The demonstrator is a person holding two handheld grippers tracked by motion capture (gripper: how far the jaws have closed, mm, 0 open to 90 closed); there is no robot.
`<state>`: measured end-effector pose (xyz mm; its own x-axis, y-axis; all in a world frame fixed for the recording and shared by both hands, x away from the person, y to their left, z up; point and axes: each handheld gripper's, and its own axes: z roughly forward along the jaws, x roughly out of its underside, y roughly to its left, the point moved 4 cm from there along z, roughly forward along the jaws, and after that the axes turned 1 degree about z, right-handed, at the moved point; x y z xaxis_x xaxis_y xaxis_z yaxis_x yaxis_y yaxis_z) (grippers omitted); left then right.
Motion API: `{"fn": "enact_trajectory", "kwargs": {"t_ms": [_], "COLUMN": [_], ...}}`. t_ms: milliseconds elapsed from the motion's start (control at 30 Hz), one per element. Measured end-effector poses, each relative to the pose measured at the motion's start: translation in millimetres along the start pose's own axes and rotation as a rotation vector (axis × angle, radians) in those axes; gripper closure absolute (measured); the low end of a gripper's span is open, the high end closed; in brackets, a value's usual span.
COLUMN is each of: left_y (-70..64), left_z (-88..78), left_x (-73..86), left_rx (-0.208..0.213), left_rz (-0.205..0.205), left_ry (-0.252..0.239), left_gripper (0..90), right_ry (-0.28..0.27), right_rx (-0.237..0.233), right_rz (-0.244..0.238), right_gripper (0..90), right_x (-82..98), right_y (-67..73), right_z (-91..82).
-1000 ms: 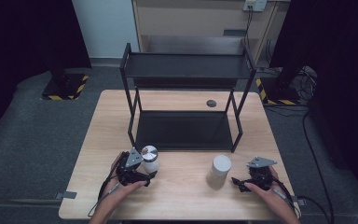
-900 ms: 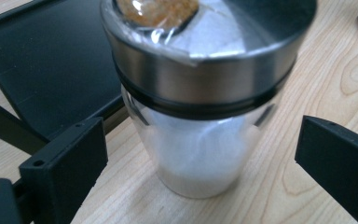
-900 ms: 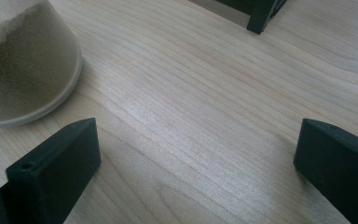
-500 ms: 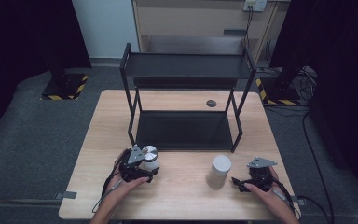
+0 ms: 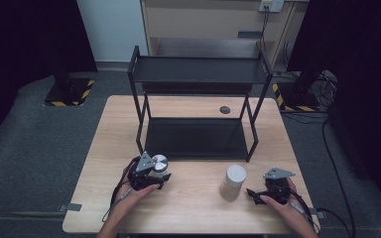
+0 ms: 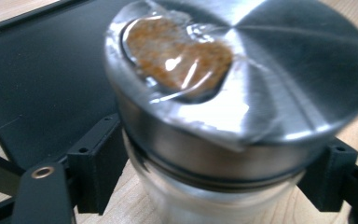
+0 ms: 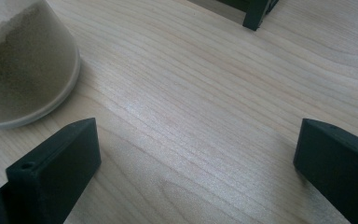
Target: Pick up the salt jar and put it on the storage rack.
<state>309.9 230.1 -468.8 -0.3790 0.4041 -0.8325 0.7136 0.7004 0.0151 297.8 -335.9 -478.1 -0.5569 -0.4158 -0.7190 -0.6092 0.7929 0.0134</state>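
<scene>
Left gripper [image 5: 155, 179], jaws just closed, clamps a glass jar [image 6: 223, 116] with round brushed-steel lid, near-left on the wood table [image 5: 193, 208]. Right gripper [image 5: 256, 194] gapes empty beside a white frosted jar [image 5: 233, 181].

Clear glass jar [image 6: 205, 205] with brushed silver lid [image 5: 159, 161], frosted white container [image 5: 233, 181], black two-tier rack [image 5: 198, 74], pale wood-grain table [image 5: 198, 208], yellow-black hazard stripes [image 5: 62, 103], grey carpet [image 5: 25, 153].

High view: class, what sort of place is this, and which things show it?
Probably a lab or studio set up for recording: dark curtains flank a lone wooden table, hazard-striped stand bases sit on grey carpet, and cables trail to a wall socket.
</scene>
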Motion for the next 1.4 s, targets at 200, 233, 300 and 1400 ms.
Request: {"fn": "enact_trajectory", "kwargs": {"t_ms": [200, 233, 300, 1400], "left_y": [1.3, 1.3, 2.2, 1.0], "left_z": [1.6, 1.6, 1.8, -7.2], "left_x": [-0.1, -0.1, -1.5, -15.5], "left_rx": [0.017, 0.017, 0.020, 0.136], "left_rz": [0.003, 0.003, 0.012, 0.099], "left_ry": [-0.003, -0.003, 0.005, 0.007], "left_gripper": [28.7, 29.3, 29.5, 29.8], "right_ry": [0.001, 0.001, 0.001, 0.001], "right_rx": [0.001, 0.001, 0.001, 0.000], "right_rz": [0.000, 0.000, 0.001, 0.001], "right_gripper": [1.4, 1.4, 1.4, 1.3], "right_x": [0.2, 0.2, 0.2, 0.2], "right_y": [0.4, 0.3, 0.4, 0.2], "right_z": [-0.3, -0.3, -0.3, -0.3]}}
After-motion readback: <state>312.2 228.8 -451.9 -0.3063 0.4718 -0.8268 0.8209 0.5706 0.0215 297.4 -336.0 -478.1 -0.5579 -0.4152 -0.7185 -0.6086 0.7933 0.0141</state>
